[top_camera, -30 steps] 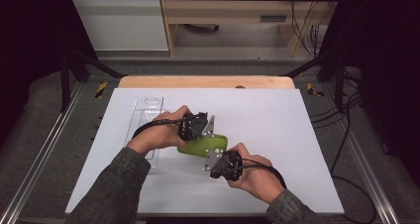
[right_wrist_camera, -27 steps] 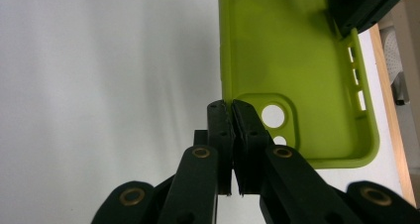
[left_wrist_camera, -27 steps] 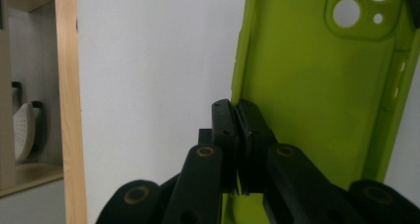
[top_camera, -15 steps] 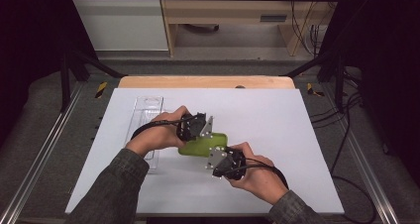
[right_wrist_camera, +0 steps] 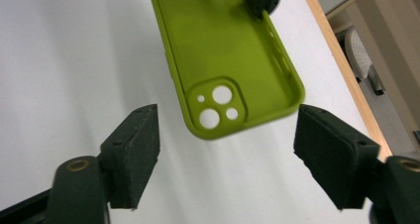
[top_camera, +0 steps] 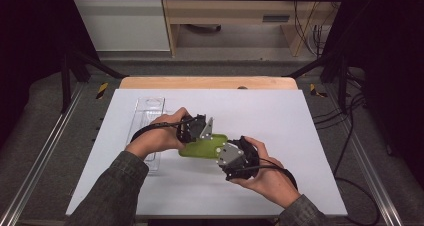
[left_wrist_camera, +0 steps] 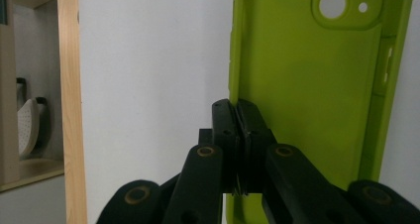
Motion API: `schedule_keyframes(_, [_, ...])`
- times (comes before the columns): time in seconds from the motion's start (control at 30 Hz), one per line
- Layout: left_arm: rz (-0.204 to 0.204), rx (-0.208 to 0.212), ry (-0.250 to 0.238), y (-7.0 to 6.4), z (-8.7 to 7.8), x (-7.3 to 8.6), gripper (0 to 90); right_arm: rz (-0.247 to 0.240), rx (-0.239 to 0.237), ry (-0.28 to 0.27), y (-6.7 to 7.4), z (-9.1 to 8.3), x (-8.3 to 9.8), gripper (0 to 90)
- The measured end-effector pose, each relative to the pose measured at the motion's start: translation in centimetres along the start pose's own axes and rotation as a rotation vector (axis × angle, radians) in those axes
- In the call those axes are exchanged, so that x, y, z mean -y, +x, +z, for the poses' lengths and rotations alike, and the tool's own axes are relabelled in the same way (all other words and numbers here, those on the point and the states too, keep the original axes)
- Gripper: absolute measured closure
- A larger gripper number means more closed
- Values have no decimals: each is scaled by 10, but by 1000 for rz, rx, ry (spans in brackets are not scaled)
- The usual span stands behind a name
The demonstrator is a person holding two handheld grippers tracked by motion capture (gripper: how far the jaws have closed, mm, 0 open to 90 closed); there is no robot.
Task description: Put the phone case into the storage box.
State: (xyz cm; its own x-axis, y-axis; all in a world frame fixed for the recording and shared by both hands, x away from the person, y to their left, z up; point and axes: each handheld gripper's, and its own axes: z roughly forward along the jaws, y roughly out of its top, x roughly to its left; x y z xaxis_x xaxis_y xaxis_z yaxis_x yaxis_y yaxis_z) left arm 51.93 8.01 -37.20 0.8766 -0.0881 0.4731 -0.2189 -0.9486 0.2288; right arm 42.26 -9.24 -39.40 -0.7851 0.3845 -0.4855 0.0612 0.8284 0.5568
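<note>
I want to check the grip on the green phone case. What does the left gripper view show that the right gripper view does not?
Left gripper view alone: the left gripper shut on the side wall of the green phone case, its pads pinching the edge. Right gripper view alone: the right gripper with jaws wide apart, having just been opening, the case's camera-cutout end ahead of them and touching neither pad; the case hangs above the white table. Both share the case's open inner side, its camera cutouts, and the table's wooden edge.
</note>
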Motion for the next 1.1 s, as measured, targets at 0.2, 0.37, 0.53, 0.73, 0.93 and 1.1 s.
schedule_keyframes(0.2, [-20,-29,-5,1,-2,6,875,29,19,-9,-5,-6,11,199])
schedule_keyframes(0.37, [-27,-46,-2,1,-4,12,875,61,37,-27,-11,-8,20,155])
schedule_keyframes(0.53, [-44,-66,-17,0,-6,16,875,116,51,-53,-18,-6,26,108])
schedule_keyframes(0.73, [-61,-93,-35,-1,-9,22,875,149,79,-71,-27,-4,32,78])
schedule_keyframes(0.93, [-87,-120,-67,-4,-13,27,875,199,104,-87,-34,-4,41,79])
schedule_keyframes(1.1, [-130,-147,-101,-5,-16,32,875,252,129,-130,-42,-6,47,97])
